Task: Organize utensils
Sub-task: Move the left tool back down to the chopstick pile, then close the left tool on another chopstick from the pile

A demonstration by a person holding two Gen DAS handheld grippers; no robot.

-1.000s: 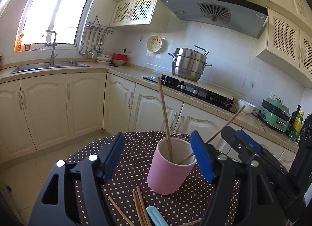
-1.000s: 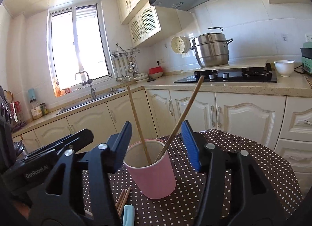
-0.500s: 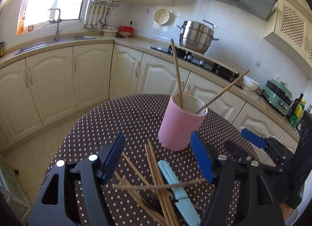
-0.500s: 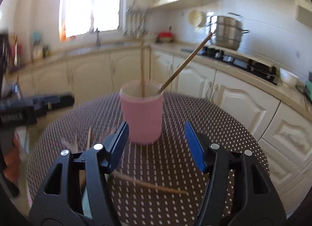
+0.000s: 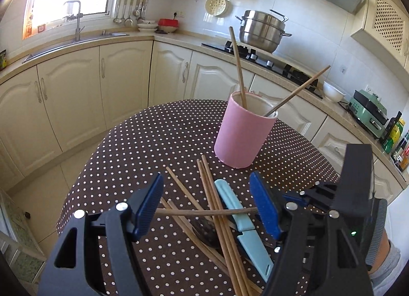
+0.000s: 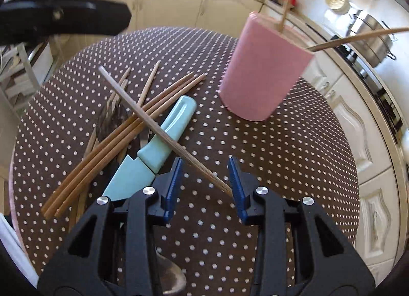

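Note:
A pink cup [image 5: 244, 132] [image 6: 263, 76] stands on the polka-dot table [image 5: 153, 130] with two chopsticks leaning in it. In front of it lies a heap of chopsticks [image 5: 217, 209] [image 6: 115, 140] and a teal knife [image 5: 240, 216] [image 6: 156, 148]. One pale chopstick [image 5: 204, 211] [image 6: 158, 127] lies crosswise on top of the heap. My right gripper [image 6: 205, 183] is low over the table, its jaws closing with that chopstick's near end between them, the pads apart from it. My left gripper [image 5: 207, 201] hangs open above the heap, holding nothing.
A metal spoon [image 6: 171, 280] lies under my right gripper, and a dark utensil [image 6: 112, 117] is buried under the heap. The left gripper's black body [image 6: 64, 19] is at the far left. Kitchen cabinets [image 5: 76, 91] and a stove with a steel pot [image 5: 263, 30] surround the round table.
Both grippers have tipped down from the cup toward the heap. The right gripper has dropped and rolled, and its jaws have narrowed around the end of the crosswise chopstick.

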